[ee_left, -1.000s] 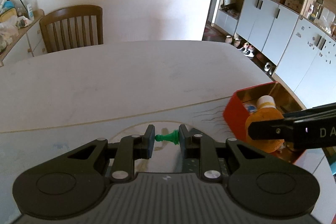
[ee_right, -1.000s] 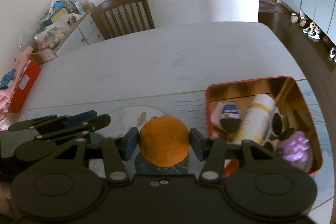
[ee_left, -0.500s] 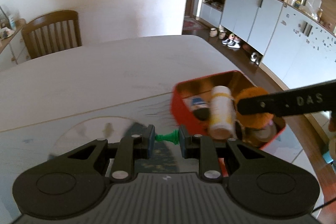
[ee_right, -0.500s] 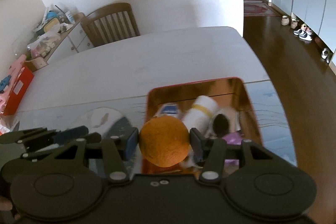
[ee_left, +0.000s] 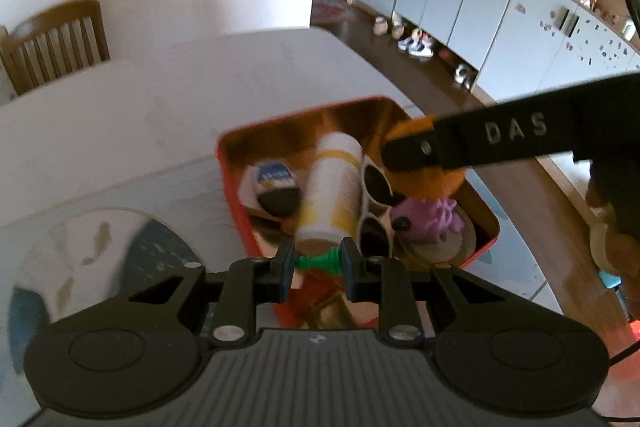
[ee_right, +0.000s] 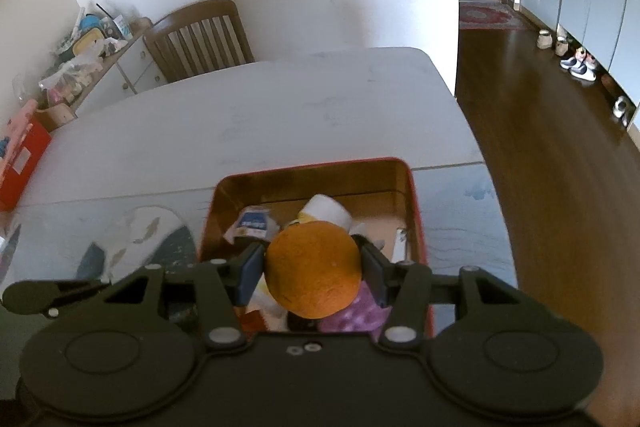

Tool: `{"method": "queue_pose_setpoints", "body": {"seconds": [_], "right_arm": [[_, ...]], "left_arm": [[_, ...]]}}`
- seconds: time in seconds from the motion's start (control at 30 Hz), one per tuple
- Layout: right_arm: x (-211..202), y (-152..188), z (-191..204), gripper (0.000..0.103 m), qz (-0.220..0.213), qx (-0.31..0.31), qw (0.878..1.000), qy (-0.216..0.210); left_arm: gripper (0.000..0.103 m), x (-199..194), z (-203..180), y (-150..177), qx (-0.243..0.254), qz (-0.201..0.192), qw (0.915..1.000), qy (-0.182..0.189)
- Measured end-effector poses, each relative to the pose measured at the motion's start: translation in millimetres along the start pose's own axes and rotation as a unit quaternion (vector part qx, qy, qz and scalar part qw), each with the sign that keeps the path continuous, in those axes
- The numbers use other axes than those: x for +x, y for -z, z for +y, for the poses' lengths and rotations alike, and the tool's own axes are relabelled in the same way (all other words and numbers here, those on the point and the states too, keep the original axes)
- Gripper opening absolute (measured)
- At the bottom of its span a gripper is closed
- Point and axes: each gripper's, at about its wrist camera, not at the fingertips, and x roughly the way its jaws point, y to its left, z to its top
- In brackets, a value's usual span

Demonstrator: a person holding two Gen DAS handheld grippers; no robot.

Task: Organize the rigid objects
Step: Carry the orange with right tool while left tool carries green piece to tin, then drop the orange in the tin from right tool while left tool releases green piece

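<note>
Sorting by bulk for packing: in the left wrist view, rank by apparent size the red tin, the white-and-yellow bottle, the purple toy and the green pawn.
1. red tin
2. white-and-yellow bottle
3. purple toy, partly hidden, so unsure
4. green pawn, smallest though nearest the camera

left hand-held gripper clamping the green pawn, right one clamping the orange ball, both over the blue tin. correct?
Not quite: the tin is red, not blue, as the right wrist view shows. The rest holds: the left hand-held gripper is shut on the green pawn, the right hand-held gripper on the orange ball, both over the tin.
</note>
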Motion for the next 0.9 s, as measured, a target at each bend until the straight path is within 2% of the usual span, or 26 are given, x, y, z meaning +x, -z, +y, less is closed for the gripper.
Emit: {"method": "queue_pose_setpoints", "body": {"seconds": [0.23,0.53,0.7,0.9], "right_arm": [[21.1,-9.1,-15.6,0.053,0.003,-0.022,1.0,0.013],[50.2,-10.3,-25.4,0.053,0.033,-0.04,0.998,0.033],[53.6,-4.3,-23.5,0.053,0.041,-0.054,0.997,0.04],[49.7,-3.9,-28.7,0.053,0.036,-0.045,0.998,0.027]], "left_arm": [[0.023,24.7,-12.6,-0.4,-0.002,0.029,0.9995,-0.009],[0.023,45.9,-13.3,-0.2,-0.011,0.053,0.9983,-0.02],[0.023,53.9,-11.3,0.8,-0.017,0.054,0.9983,-0.017],[0.023,53.5,-13.9,1.6,-0.024,0.055,0.9981,-0.015]]}}
